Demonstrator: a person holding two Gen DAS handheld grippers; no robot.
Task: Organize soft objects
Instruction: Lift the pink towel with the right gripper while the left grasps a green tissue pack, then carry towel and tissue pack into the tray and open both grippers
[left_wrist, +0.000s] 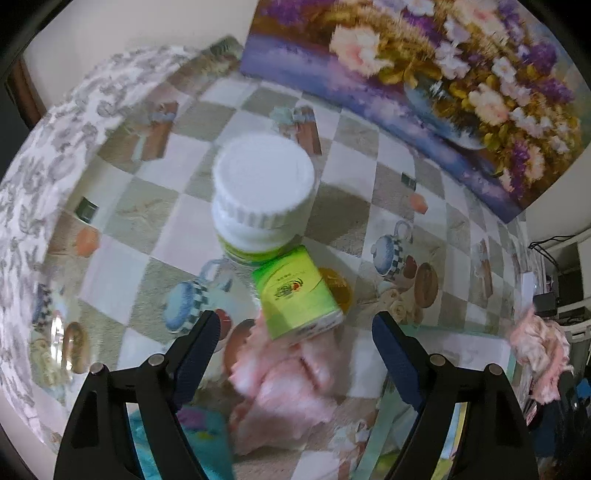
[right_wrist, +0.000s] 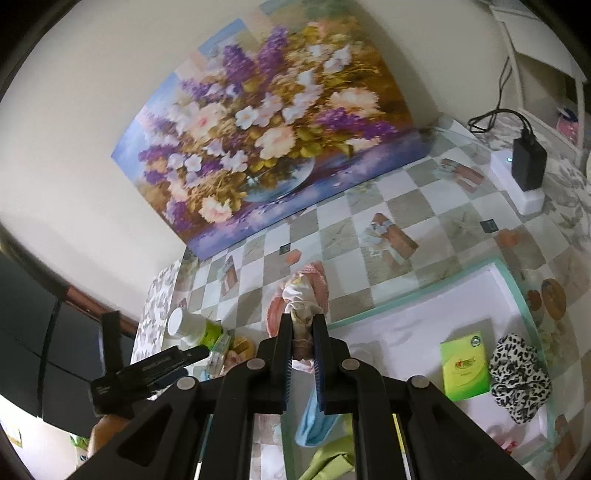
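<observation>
Left wrist view: the left gripper (left_wrist: 295, 328) points steeply down at the checkered tablecloth (left_wrist: 177, 225), its jaws spread wide with nothing pressed between them. Below the gap, at six o'clock, lies a fluffy pink cloth (left_wrist: 288, 384), blurred, so its exact shape is hard to read. At twelve o'clock from the gripper stands a white-capped bottle (left_wrist: 262, 192), and a green box (left_wrist: 295, 295) leans against its base, resting partly on the pink cloth. At two o'clock, a flower painting (left_wrist: 443, 81) leans on the wall.

In the right wrist view, the right gripper (right_wrist: 303, 325) is clamped on a pale printed cloth (right_wrist: 301, 295), which bunches up above the fingertips. At four o'clock, a white tray (right_wrist: 417, 295) holds a second green box (right_wrist: 465, 365) touching a leopard-print scrunchie (right_wrist: 517, 380).
</observation>
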